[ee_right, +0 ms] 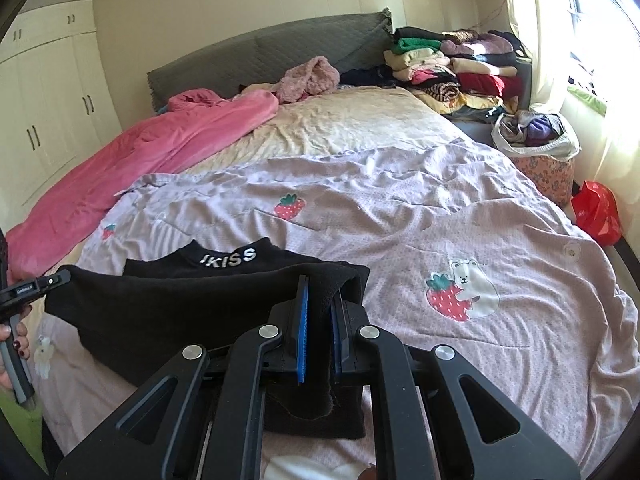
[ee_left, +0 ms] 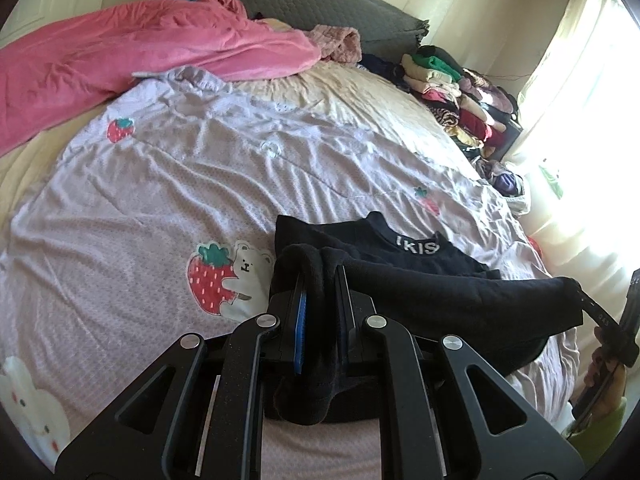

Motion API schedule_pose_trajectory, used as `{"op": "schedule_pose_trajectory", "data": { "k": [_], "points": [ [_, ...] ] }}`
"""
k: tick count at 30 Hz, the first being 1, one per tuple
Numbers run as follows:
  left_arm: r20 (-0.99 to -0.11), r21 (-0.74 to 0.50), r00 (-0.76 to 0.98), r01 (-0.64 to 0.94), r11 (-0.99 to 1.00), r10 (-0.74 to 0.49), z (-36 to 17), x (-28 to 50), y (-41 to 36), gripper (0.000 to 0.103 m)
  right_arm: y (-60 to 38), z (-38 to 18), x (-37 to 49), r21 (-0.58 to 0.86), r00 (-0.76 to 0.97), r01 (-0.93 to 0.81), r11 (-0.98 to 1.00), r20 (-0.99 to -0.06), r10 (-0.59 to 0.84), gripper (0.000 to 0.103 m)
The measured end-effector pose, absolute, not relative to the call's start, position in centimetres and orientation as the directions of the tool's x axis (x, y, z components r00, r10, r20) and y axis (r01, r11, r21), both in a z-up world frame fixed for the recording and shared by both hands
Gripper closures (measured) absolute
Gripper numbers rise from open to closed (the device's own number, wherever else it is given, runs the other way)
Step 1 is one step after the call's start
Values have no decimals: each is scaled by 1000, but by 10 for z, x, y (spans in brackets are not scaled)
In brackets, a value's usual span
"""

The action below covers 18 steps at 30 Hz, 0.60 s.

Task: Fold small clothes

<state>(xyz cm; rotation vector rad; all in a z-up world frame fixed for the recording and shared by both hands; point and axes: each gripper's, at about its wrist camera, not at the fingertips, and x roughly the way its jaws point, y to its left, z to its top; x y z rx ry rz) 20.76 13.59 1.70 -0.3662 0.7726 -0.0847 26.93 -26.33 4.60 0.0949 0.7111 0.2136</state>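
Spanning both wrist views, a black garment (ee_left: 460, 296) lies low and central on the bed (ee_right: 360, 120), its collar with white lettering (ee_right: 230, 258) pointing toward the top of the frame. At the left of the left wrist view, a pink blanket (ee_left: 120, 52) fills the upper left corner; below it spreads a lilac strawberry-print cover (ee_left: 180, 184). At bottom centre, the left claw (ee_left: 320, 276) is pressed together, pinching one edge of the black garment. Stacked folded clothes (ee_left: 452, 92) sit at upper right. At the far right edge, the right claw (ee_left: 580, 300) is clamped on the garment's opposite corner — the fabric hangs stretched between both claws. In the right wrist view, the right claw (ee_right: 320, 292) pinches black fabric between its blue pads (ee_right: 302, 320). A laundry basket (ee_right: 540, 156) stands at right — a red bag (ee_right: 598, 212) just beside it.
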Motion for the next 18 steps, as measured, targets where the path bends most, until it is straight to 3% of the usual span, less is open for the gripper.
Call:
{"op": "schedule_pose_trajectory", "data": {
  "k": [10,12,13,14,18],
  "points": [
    [-700,-303,695,-77,950,-166,-15,224,134,93,-255,5,291,90,691,-108,990,-710,140,94],
    [-699,-295,698,-86,952,-154,-16,223,137,78,-255,-2,291,77,688,-88,993,-716,117,84],
    [-697,-303,699,-87,949,-159,-17,222,138,76,-256,-3,291,66,692,-77,995,-715,101,62],
    [-695,-304,702,-90,948,-156,-16,221,140,74,-257,-4,289,49,704,-60,997,-706,77,51],
    [-676,-267,728,-91,959,-119,-6,213,138,74,-261,0,279,65,727,-57,996,-682,86,51]
  ]
}}
